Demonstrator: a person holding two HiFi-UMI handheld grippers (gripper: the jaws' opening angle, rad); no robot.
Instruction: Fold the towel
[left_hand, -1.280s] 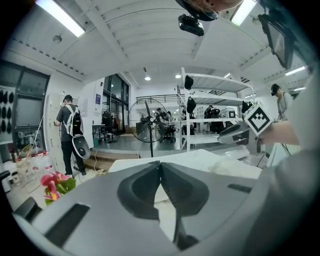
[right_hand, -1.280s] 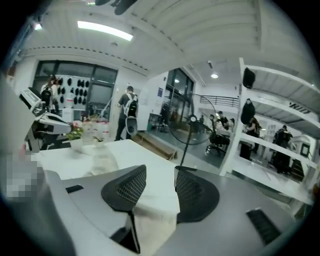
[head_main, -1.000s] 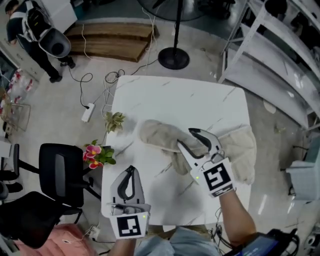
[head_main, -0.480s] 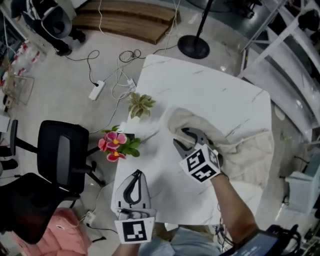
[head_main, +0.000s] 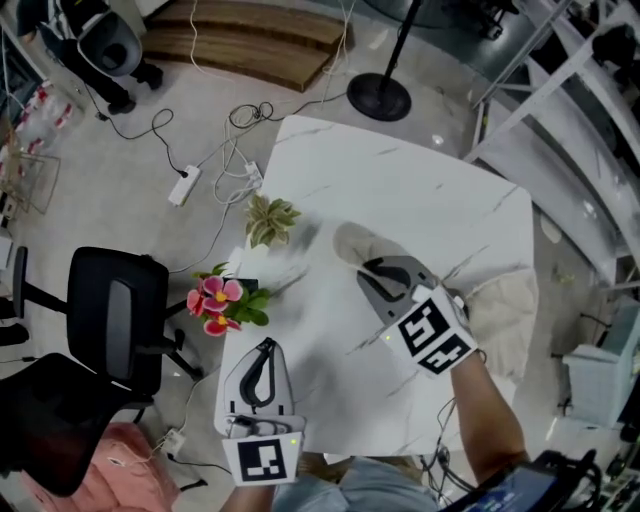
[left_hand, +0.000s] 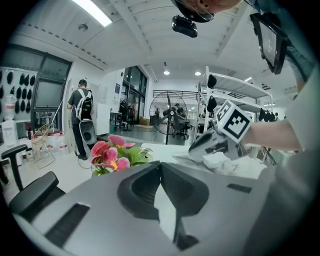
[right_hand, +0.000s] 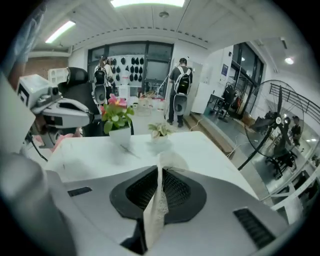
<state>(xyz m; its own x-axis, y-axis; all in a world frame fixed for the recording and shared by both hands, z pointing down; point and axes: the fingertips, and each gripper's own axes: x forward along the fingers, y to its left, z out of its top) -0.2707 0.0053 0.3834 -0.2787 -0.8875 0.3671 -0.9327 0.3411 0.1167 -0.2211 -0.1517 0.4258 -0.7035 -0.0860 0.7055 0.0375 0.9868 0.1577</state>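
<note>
1. Since a second ago, my right hand-held gripper has come down from above the towel onto it. Its jaws, then apart, have just been closing.
2. In the right gripper view, the right hand-held gripper is clamped on a thin upright fold of the towel, which runs down between the two ribbed pads.
3. In the head view, the towel lies bunched on the right half of the white marbled surface. One end shows beyond the jaw tips, and the rest spreads to the surface's right edge behind my forearm.
4. My left hand-held gripper sits at the near left corner of the surface, well apart from the towel.
5. In the left gripper view, the left hand-held gripper has its jaws together at the tips with nothing between them. The right hand-held gripper and the crumpled towel show beyond it.
6. Pink flowers stand at the left edge of the surface.
7. A small green plant stands farther along the same edge. Both are clear of the towel.
8. A black chair stands on the floor to the left.
9. A fan base stands on the floor beyond the far edge.
</note>
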